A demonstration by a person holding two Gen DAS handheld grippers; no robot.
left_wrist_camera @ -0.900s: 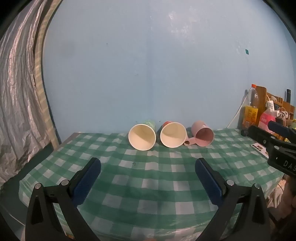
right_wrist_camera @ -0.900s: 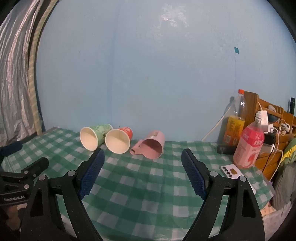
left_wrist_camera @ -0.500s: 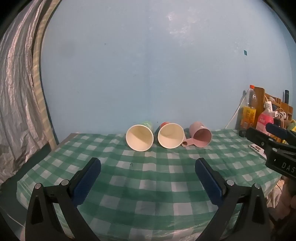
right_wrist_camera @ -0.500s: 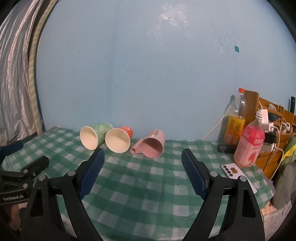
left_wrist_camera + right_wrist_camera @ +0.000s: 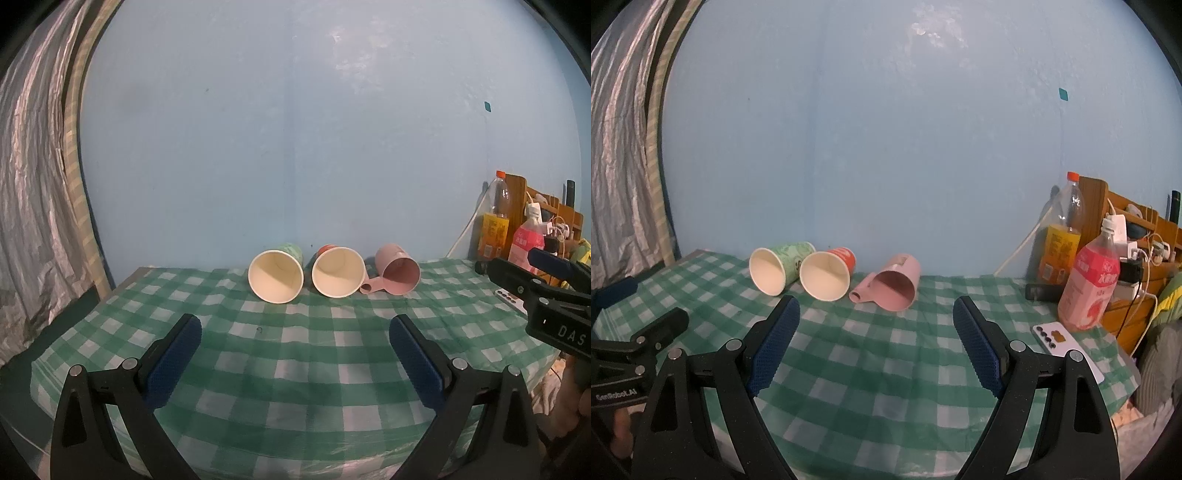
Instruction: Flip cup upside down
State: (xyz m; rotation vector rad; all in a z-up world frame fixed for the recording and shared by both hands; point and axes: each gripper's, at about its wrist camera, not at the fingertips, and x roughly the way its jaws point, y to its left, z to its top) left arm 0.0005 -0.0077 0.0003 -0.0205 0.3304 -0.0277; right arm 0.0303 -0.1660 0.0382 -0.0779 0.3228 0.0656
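Three cups lie on their sides in a row near the wall, mouths toward me: a green paper cup, a red paper cup and a pink plastic mug with its handle to the left. My left gripper is open and empty, well short of the cups. My right gripper is open and empty, just short of the pink mug. Each gripper shows at the edge of the other's view.
A green-and-white checked cloth covers the table. At the right stand an orange drink bottle, a pink drink bottle, a phone and a wooden rack with cables. A silver curtain hangs at left.
The left gripper view has drifted so the cups sit slightly lower and more centred. The right gripper has barely moved. Both stay open.
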